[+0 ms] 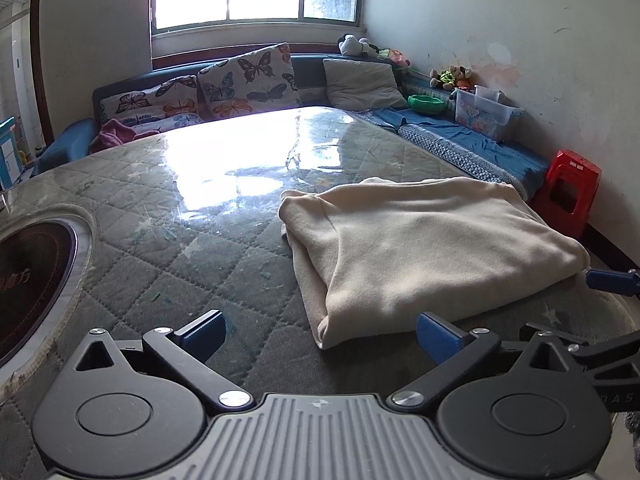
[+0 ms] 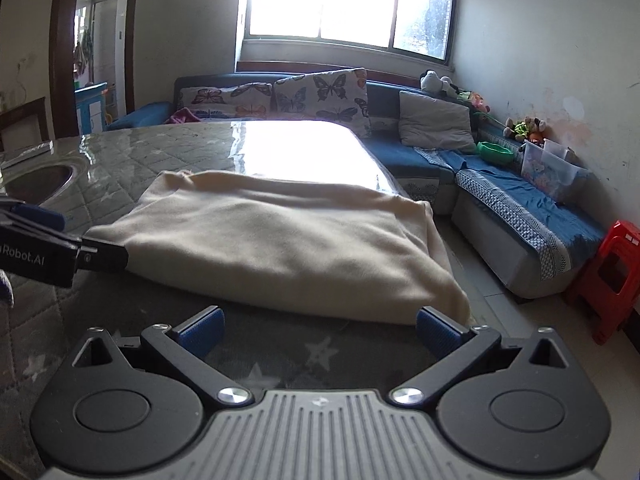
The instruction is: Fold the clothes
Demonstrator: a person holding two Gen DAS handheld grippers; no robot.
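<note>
A cream garment (image 1: 420, 252) lies folded into a thick rectangle on the quilted table (image 1: 180, 240) under clear plastic. My left gripper (image 1: 320, 338) stands wide open just short of the garment's near left corner, nothing between its blue pads. In the right wrist view the same garment (image 2: 280, 240) lies ahead, and my right gripper (image 2: 320, 330) is wide open before its near right edge, touching nothing. The left gripper's black body and a blue pad (image 2: 40, 212) show at that view's left edge, beside the cloth. A blue fingertip of the right gripper (image 1: 612, 280) pokes in at the garment's right side.
A round dark cooktop (image 1: 28, 276) is set into the table at the left. A blue corner sofa (image 2: 500, 196) with butterfly cushions, a grey pillow, a green bowl (image 2: 495, 151), a plastic box and soft toys lines the far and right walls. A red stool (image 2: 612, 276) stands on the floor.
</note>
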